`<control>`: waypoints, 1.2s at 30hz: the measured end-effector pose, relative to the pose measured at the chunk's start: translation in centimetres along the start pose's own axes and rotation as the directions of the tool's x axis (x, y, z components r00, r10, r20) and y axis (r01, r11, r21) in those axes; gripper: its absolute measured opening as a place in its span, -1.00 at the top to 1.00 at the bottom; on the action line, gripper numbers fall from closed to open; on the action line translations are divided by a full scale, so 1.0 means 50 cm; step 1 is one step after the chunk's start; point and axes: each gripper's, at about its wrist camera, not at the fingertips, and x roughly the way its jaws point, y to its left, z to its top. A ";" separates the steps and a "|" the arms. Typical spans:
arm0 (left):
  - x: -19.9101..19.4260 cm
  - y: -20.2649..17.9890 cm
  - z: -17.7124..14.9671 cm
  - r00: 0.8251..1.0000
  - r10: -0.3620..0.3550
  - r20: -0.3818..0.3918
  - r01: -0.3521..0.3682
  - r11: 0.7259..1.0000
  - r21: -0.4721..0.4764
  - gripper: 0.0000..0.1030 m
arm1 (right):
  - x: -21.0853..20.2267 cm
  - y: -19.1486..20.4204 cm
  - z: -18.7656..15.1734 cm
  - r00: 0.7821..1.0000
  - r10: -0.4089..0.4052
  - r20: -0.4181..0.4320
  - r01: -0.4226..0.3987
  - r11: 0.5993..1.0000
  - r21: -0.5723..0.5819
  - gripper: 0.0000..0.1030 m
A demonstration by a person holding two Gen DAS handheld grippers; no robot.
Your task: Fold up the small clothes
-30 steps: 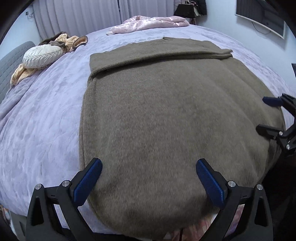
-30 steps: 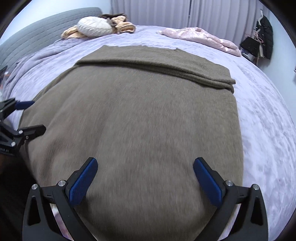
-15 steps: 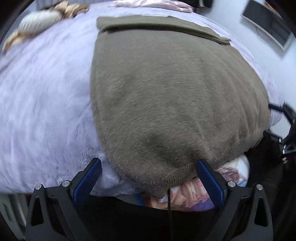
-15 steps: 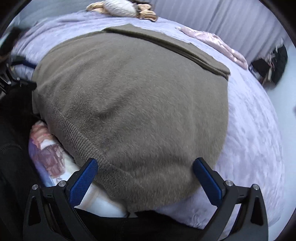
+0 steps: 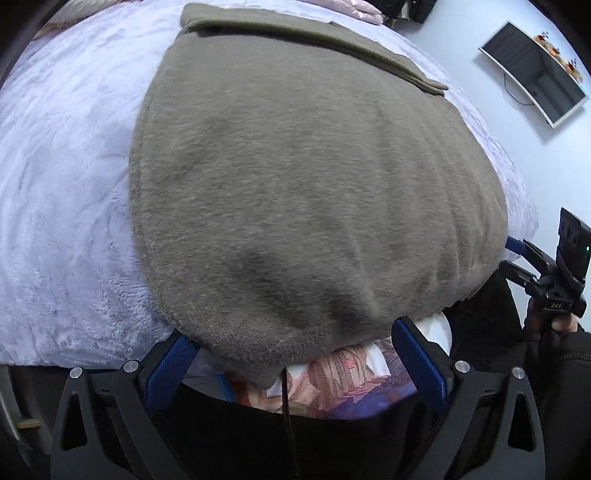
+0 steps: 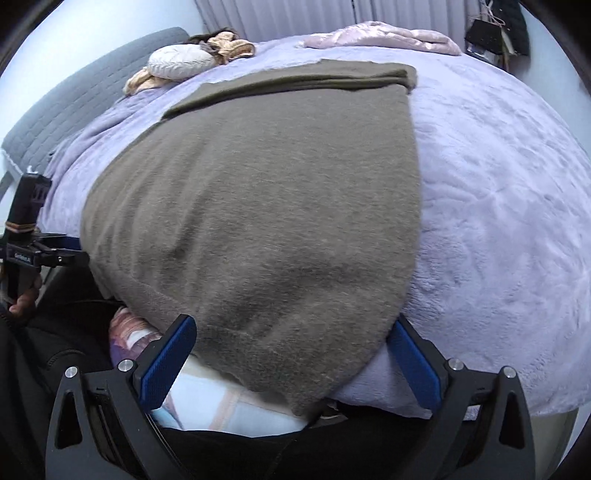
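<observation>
Left wrist view shows the bed under a lilac plush cover, filling most of the frame, and on it lies the brown knitted garment, spread flat with its far end already folded over into a band. Its near hem hangs just over the near edge of the bed, above a patterned cloth that sits below. From the right wrist view a round cream cushion rests at the far left of the bed by the grey headboard, and a pink garment lies at the far side, well apart from the brown one.

The left hand-held gripper is spread wide, blue pads either side of the near left corner of the hem, gripping nothing. The right hand-held gripper is equally wide, straddling the near right corner, also empty.

By my reading, the step in hand is lining up on the two near corners for the next fold. The next move calls for pushing each hand-held gripper forward until a pad slides beneath the hem, closing on both layers of knit, then lifting evenly and carrying the hem towards the far band so the edges meet squarely
</observation>
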 end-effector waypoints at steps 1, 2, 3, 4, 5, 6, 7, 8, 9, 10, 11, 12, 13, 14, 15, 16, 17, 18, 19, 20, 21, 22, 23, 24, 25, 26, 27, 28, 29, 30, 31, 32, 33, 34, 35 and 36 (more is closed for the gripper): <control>0.002 -0.002 0.000 1.000 0.007 0.002 -0.007 1.000 0.003 -0.97 | -0.003 -0.002 -0.006 1.000 0.010 0.008 -0.010 1.000 0.008 -0.89; 0.003 0.000 0.001 1.000 0.005 0.006 -0.005 1.000 -0.007 -0.97 | -0.005 -0.010 -0.007 1.000 0.026 0.017 -0.026 0.999 0.029 -0.85; 0.002 0.009 0.001 1.000 -0.005 0.011 0.005 1.000 -0.023 -0.97 | -0.005 -0.018 -0.010 0.999 0.044 0.028 -0.045 0.998 0.052 -0.83; 0.002 0.015 0.003 1.000 -0.018 0.016 0.019 0.999 -0.041 -0.97 | -0.005 -0.027 -0.011 0.997 0.066 0.040 -0.069 0.995 0.076 -0.82; 0.002 0.024 0.004 0.999 -0.037 0.022 0.038 0.997 -0.064 -0.97 | -0.005 -0.034 -0.013 0.995 0.089 0.053 -0.094 0.991 0.096 -0.82; 0.001 0.034 0.005 0.998 -0.056 0.028 0.059 0.994 -0.089 -0.97 | -0.005 -0.036 -0.016 0.993 0.103 0.059 -0.109 0.988 0.107 -0.82; 0.002 0.043 0.005 0.997 -0.071 0.032 0.075 0.991 -0.112 -0.97 | -0.003 -0.037 -0.016 0.992 0.112 0.061 -0.119 0.987 0.112 -0.82; 0.003 0.048 0.005 0.996 -0.082 0.035 0.086 0.988 -0.127 -0.97 | -0.003 -0.036 -0.016 0.991 0.120 0.063 -0.126 0.986 0.108 -0.82; 0.005 0.051 0.005 0.996 -0.088 0.033 0.092 0.986 -0.136 -0.97 | -0.002 -0.036 -0.014 0.990 0.128 0.066 -0.134 0.985 0.104 -0.82; 0.008 0.055 0.005 0.995 -0.093 0.025 0.096 0.985 -0.143 -0.97 | -0.002 -0.035 -0.016 0.987 0.142 0.070 -0.149 0.984 0.102 -0.81; 0.009 0.060 0.003 0.995 -0.100 0.017 0.101 0.984 -0.149 -0.97 | -0.001 -0.037 -0.019 0.986 0.150 0.072 -0.157 0.982 0.103 -0.81; 0.012 0.063 0.003 0.994 -0.106 0.009 0.106 0.982 -0.157 -0.97 | 0.001 -0.038 -0.021 0.985 0.157 0.070 -0.163 0.981 0.105 -0.81; 0.014 0.068 0.003 0.994 -0.111 0.003 0.110 0.980 -0.163 -0.97 | 0.000 -0.043 -0.021 0.984 0.166 0.071 -0.173 0.979 0.110 -0.81; 0.015 0.069 0.003 0.994 -0.113 0.000 0.112 0.980 -0.167 -0.97 | -0.001 -0.046 -0.022 0.982 0.177 0.072 -0.184 0.976 0.113 -0.81; 0.017 0.069 0.005 0.994 -0.112 -0.002 0.110 0.980 -0.167 -0.97 | 0.000 -0.049 -0.021 0.980 0.189 0.070 -0.196 0.974 0.116 -0.81; 0.018 0.068 0.005 0.994 -0.107 -0.007 0.105 0.981 -0.165 -0.97 | 0.000 -0.054 -0.025 0.977 0.203 0.065 -0.209 0.971 0.119 -0.81; 0.019 0.067 0.006 0.995 -0.101 -0.012 0.098 0.982 -0.162 -0.97 | 0.000 -0.056 -0.027 0.976 0.209 0.061 -0.215 0.969 0.120 -0.81; 0.019 0.066 0.006 0.995 -0.095 -0.015 0.092 0.983 -0.158 -0.97 | 0.002 -0.058 -0.028 0.975 0.211 0.061 -0.217 0.968 0.122 -0.81; 0.020 0.063 0.007 0.996 -0.089 -0.016 0.086 0.984 -0.156 -0.97 | 0.003 -0.060 -0.030 0.975 0.213 0.063 -0.219 0.968 0.126 -0.82; 0.022 0.055 0.012 0.996 -0.085 -0.015 0.081 0.984 -0.156 -0.97 | 0.005 -0.061 -0.030 0.975 0.213 0.061 -0.219 0.967 0.127 -0.82; 0.019 0.050 0.011 0.997 -0.077 -0.009 0.075 0.986 -0.151 -0.95 | 0.007 -0.059 -0.028 0.975 0.213 0.058 -0.219 0.967 0.127 -0.82; 0.013 0.044 0.008 0.998 -0.056 0.003 0.056 0.989 -0.140 -0.76 | 0.007 -0.057 -0.028 0.974 0.217 0.058 -0.223 0.967 0.127 -0.81; 0.007 0.039 0.004 1.000 -0.022 0.012 0.023 0.992 -0.128 -0.49 | 0.006 -0.049 -0.024 0.971 0.230 0.059 -0.236 0.964 0.123 -0.66; 0.005 0.036 0.001 1.000 -0.004 0.017 0.006 0.993 -0.119 -0.38 | 0.004 -0.043 -0.022 0.965 0.256 0.059 -0.261 0.959 0.113 -0.48; 0.000 0.034 -0.004 1.000 -0.002 0.026 0.005 0.994 -0.108 -0.16 | 0.009 -0.039 -0.018 0.959 0.280 0.050 -0.283 0.952 0.113 0.06; -0.004 0.034 -0.007 0.999 -0.005 0.035 0.009 0.995 -0.102 -0.07 | 0.015 -0.037 -0.017 0.959 0.280 0.037 -0.282 0.952 0.118 0.23; -0.005 0.034 -0.009 0.999 -0.004 0.039 0.008 0.995 -0.100 -0.07 | 0.024 -0.038 -0.018 0.960 0.279 0.030 -0.280 0.952 0.123 0.23; -0.004 0.035 -0.009 0.999 -0.003 0.038 0.007 0.995 -0.099 -0.07 | 0.031 -0.041 -0.019 0.959 0.281 0.023 -0.282 0.950 0.132 0.23; -0.001 0.038 -0.007 0.999 -0.007 0.033 0.010 0.995 -0.101 -0.10 | 0.039 -0.045 -0.019 0.956 0.292 0.015 -0.291 0.946 0.146 0.23; 0.005 0.043 -0.005 1.000 -0.013 0.020 0.016 0.994 -0.110 -0.16 | 0.042 -0.050 -0.019 0.953 0.303 0.013 -0.301 0.940 0.159 0.23; 0.015 0.045 0.001 1.000 -0.031 0.003 0.031 0.991 -0.127 -0.33 | 0.044 -0.054 -0.018 0.950 0.312 0.016 -0.311 0.935 0.169 0.21; 0.025 0.050 0.006 0.998 -0.068 -0.016 0.065 0.988 -0.140 -0.55 | 0.046 -0.059 -0.018 0.945 0.327 0.018 -0.324 0.928 0.183 0.19; 0.029 0.054 0.009 0.996 -0.090 -0.024 0.086 0.986 -0.142 -0.57 | 0.048 -0.062 -0.020 0.941 0.339 0.021 -0.337 0.922 0.190 0.17; 0.032 0.050 0.014 0.996 -0.084 -0.026 0.080 0.987 -0.141 -0.57 | 0.048 -0.061 -0.020 0.938 0.345 0.024 -0.343 0.919 0.192 0.12; 0.033 0.046 0.015 0.997 -0.077 -0.026 0.073 0.988 -0.135 -0.57 | 0.049 -0.060 -0.021 0.936 0.351 0.025 -0.349 0.917 0.192 0.06; 0.030 0.043 0.013 0.997 -0.069 -0.020 0.066 0.990 -0.127 -0.55 | 0.048 -0.058 -0.021 0.936 0.352 0.025 -0.351 0.918 0.187 0.02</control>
